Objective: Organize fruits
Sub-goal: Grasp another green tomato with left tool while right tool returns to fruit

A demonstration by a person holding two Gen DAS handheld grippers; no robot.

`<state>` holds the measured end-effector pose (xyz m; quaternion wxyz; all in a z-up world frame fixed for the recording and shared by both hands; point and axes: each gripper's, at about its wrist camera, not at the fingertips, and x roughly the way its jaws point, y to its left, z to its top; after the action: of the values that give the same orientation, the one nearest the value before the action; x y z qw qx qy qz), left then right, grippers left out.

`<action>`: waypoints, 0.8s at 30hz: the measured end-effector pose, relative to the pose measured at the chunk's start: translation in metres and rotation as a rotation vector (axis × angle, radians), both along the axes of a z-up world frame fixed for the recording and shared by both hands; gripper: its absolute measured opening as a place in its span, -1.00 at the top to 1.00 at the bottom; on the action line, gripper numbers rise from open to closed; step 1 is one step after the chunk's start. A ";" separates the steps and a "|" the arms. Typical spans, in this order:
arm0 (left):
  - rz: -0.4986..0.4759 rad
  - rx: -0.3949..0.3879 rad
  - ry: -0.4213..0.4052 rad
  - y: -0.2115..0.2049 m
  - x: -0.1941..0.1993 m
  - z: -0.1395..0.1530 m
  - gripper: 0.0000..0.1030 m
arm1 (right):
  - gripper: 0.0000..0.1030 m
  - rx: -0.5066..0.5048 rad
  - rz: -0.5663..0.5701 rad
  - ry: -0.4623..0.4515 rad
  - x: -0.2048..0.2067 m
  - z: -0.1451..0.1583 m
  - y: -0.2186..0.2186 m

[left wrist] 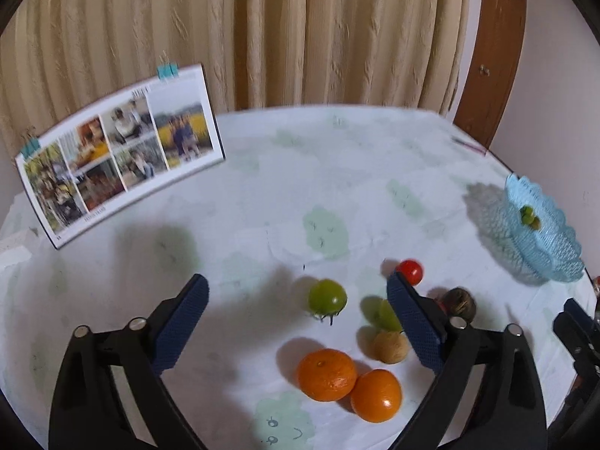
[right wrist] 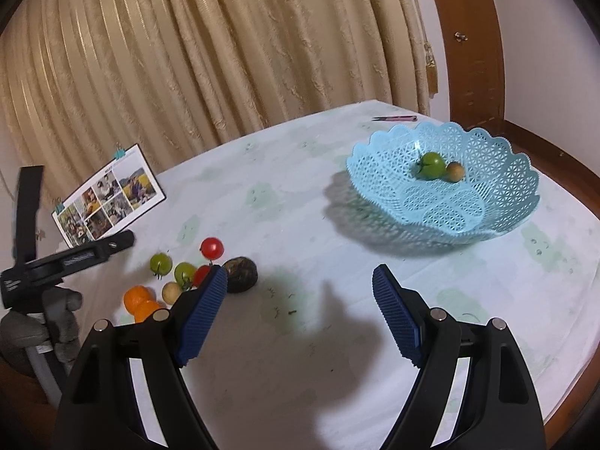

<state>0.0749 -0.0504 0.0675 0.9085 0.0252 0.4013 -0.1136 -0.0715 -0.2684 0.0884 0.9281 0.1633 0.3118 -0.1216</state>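
With both jaws wide open and empty, lower the left gripper [left wrist: 298, 309] squarely over the green tomato [left wrist: 327, 298] at 12 o'clock, squeeze gently, then carry it to the basket [right wrist: 498, 172].

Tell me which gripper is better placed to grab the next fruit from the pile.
Left. The left gripper is open right over the pile, with a green tomato between its fingers. The right gripper is open over bare tablecloth.
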 end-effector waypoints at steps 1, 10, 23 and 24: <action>-0.008 -0.002 0.019 -0.001 0.003 -0.005 -0.69 | -0.59 -0.001 0.003 0.003 0.001 -0.001 0.001; -0.023 -0.012 0.129 -0.006 0.020 -0.039 -0.28 | -0.59 0.013 0.015 0.033 0.008 -0.009 0.000; -0.063 -0.025 0.137 -0.015 0.022 -0.041 0.42 | -0.59 0.035 0.073 0.079 0.023 -0.023 0.005; -0.069 -0.025 0.130 -0.016 0.020 -0.039 0.42 | -0.59 0.037 0.081 0.084 0.024 -0.024 0.005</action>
<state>0.0953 -0.0667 0.0282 0.8764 0.0203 0.4567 -0.1511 -0.0473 -0.2637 0.0644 0.9152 0.1625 0.3589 -0.0848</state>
